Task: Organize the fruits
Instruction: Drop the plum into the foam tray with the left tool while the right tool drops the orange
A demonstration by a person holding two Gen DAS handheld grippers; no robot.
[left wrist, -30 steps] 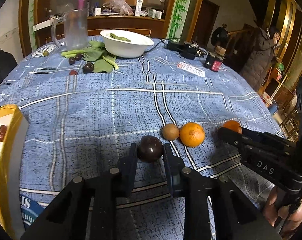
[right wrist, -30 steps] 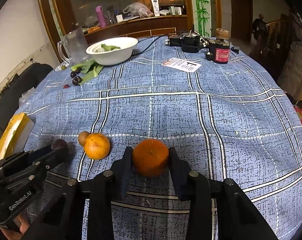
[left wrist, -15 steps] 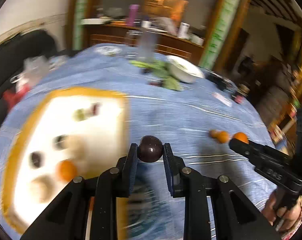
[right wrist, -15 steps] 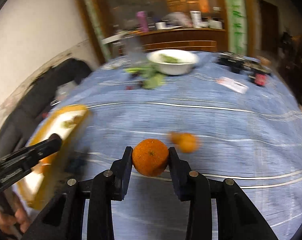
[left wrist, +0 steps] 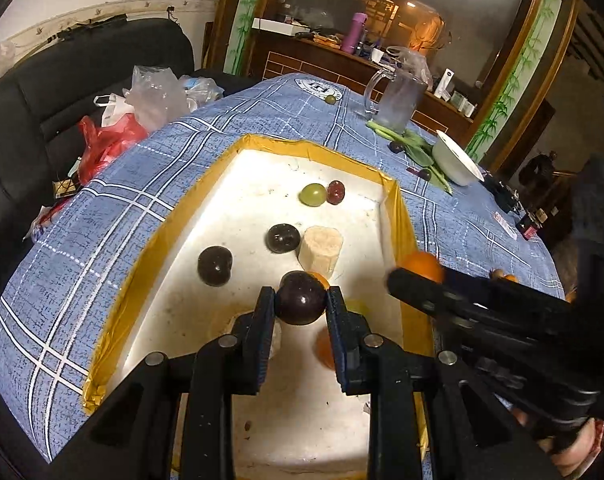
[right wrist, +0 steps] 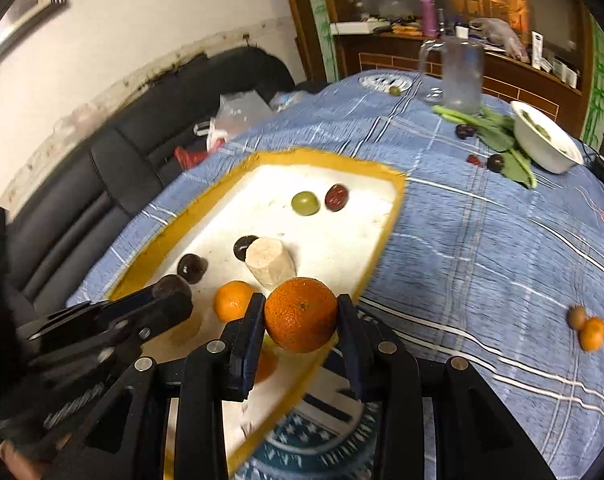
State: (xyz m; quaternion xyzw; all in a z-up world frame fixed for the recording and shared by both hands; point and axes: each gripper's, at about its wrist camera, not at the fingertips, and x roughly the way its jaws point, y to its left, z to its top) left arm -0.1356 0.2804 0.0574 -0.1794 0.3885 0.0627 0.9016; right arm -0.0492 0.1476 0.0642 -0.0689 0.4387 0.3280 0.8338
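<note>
Now the left gripper pinches a round dark purple plum above the white foam tray with yellow taped rim. Beside it, the right gripper clamps a round orange mandarin, stem dimple facing the camera, over the tray's right edge. Neither round fruit shows a long axis.

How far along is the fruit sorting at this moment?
Partly done. The tray already holds two dark plums, a green fruit, a red one and an orange. In hand: the left gripper is shut on a plum over the tray, and the right gripper is shut on an orange at the tray's edge. Left: a small orange and brown fruit on the cloth, plus dark fruits by the bowl.
</note>
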